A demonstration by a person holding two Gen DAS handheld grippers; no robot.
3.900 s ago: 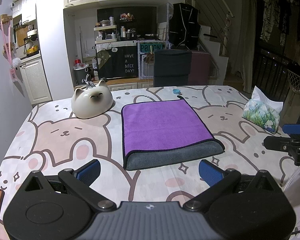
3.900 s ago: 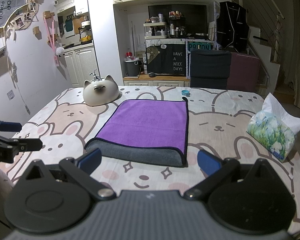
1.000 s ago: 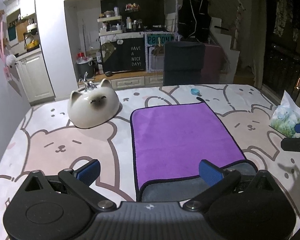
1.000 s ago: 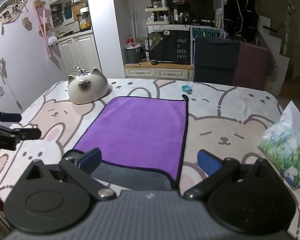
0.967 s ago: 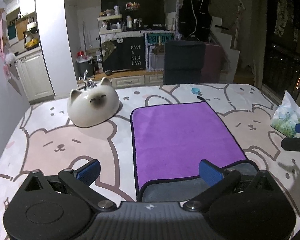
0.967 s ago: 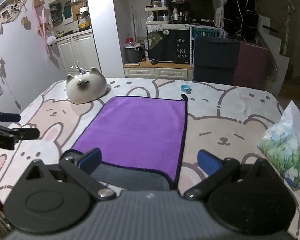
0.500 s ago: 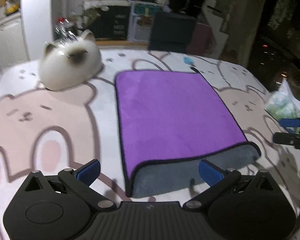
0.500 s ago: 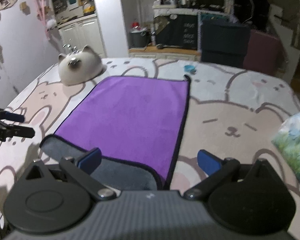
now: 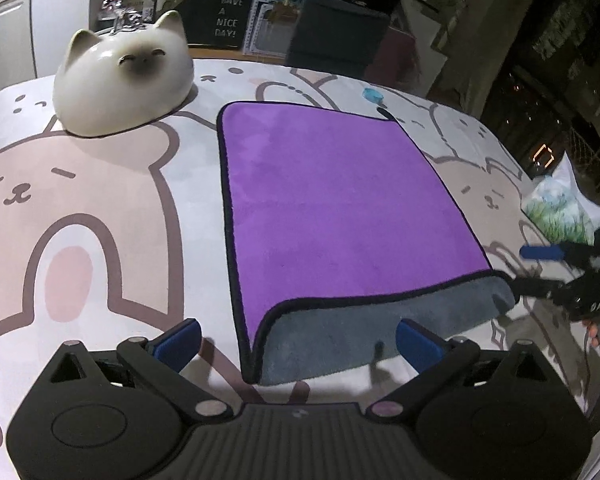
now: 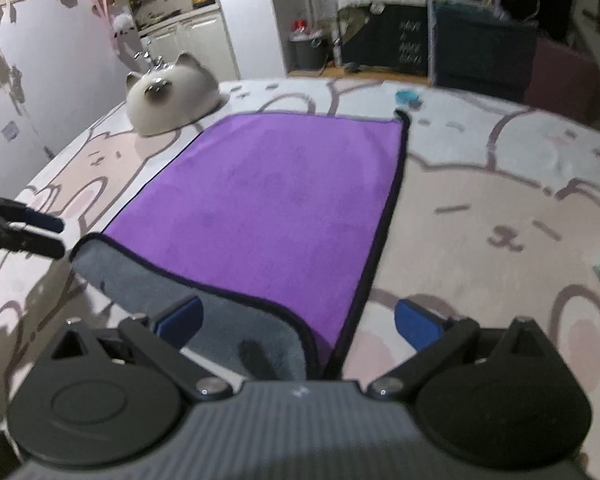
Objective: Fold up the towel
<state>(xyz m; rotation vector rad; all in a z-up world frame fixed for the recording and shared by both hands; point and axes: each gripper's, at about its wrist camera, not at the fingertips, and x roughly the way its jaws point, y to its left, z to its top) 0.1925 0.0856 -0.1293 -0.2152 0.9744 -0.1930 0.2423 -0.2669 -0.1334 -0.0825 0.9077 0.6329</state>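
Observation:
A purple towel (image 9: pixel 340 204) with a black hem lies flat on the bear-print tablecloth; its near edge shows a grey underside (image 9: pixel 364 332). My left gripper (image 9: pixel 298 342) is open, its blue pads either side of the towel's near left corner, low over it. My right gripper (image 10: pixel 298 322) is open over the towel's near right corner (image 10: pixel 320 356). The towel fills the middle of the right wrist view (image 10: pixel 276 196). Each gripper shows in the other's view, the right one (image 9: pixel 540 272) at the towel's right corner and the left one (image 10: pixel 40 236) at its left corner.
A white cat-shaped bowl (image 9: pixel 124 84) sits upside down at the far left of the towel. A small blue cap (image 9: pixel 373 95) lies beyond the far edge. A tissue pack (image 9: pixel 560 212) lies at the right. Chairs and kitchen shelves stand behind the table.
Both grippers have moved forward and down toward the towel's near corners and now tilt at the cloth. Their jaws stay open. The towel has not moved.

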